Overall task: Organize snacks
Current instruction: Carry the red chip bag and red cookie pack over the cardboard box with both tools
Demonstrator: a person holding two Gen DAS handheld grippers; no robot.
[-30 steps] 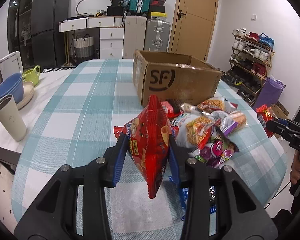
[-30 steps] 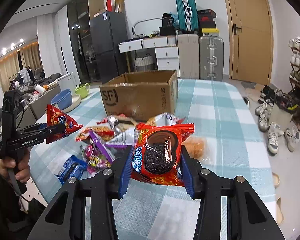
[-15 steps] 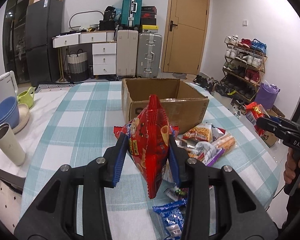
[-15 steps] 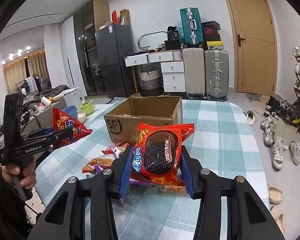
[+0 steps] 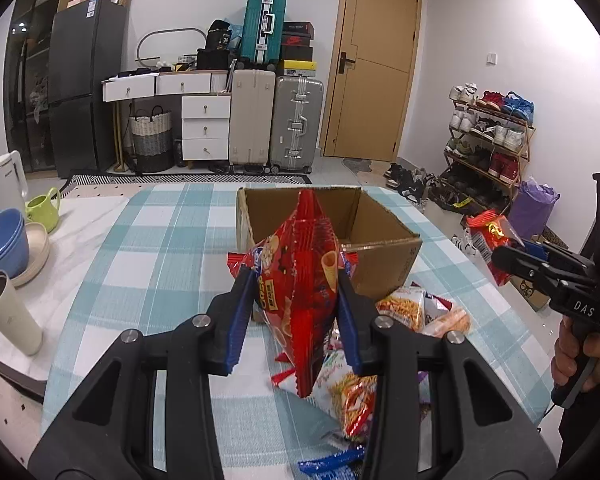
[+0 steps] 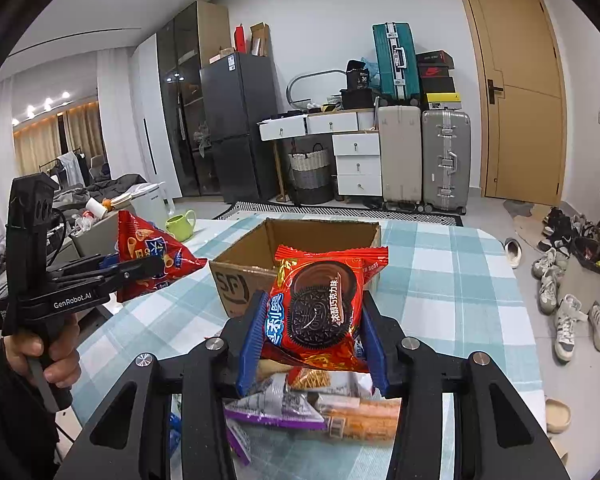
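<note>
Barely begun, the left tongs (image 5: 296, 300) clamp a red corn-snack bag (image 5: 300, 280) and the right tongs (image 6: 314, 320) a chocolate-cookie packet (image 6: 320, 304) above the worktop (image 5: 140, 264), the cardboard box (image 5: 380, 248) apparently empty, a snack pile (image 5: 380, 360) left.

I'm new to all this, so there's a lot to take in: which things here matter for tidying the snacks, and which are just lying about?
For the job:
- red cone-snack bag in left claw
- chocolate cookie pack in right claw
- cardboard box
- loose snack packets

Lying about:
- blue bowls
- green cup
- cream tumbler
</note>
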